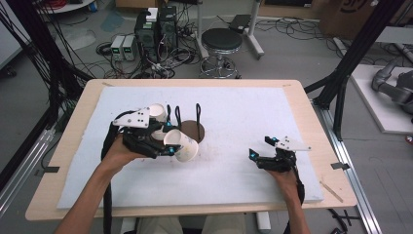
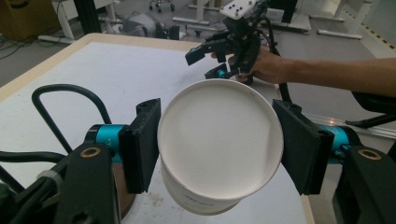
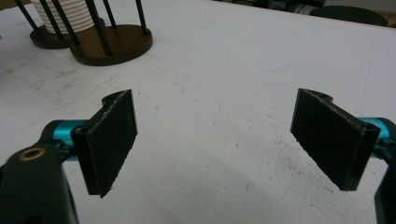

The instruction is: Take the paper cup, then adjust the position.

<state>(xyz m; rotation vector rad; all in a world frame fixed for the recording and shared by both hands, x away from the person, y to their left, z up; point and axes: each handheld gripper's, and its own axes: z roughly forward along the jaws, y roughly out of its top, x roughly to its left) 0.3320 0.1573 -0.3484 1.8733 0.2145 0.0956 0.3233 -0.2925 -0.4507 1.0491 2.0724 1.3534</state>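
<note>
With the left gripper (image 2: 219, 144) clamped on the paper cup (image 2: 220, 140), lowering it straight between the holder's rods (image 1: 198, 116) looks wisest, while the right gripper (image 1: 265, 147) rests with jaws apart.

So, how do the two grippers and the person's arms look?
Each gripper, left and right, has a black body, flat black foam-like pads, teal parts behind the pads, a grey three-cornered plate and a black cable. The forearms are bare, without sleeves.

White paper cup (image 2: 219, 140) (tilted, clamped)
</note>
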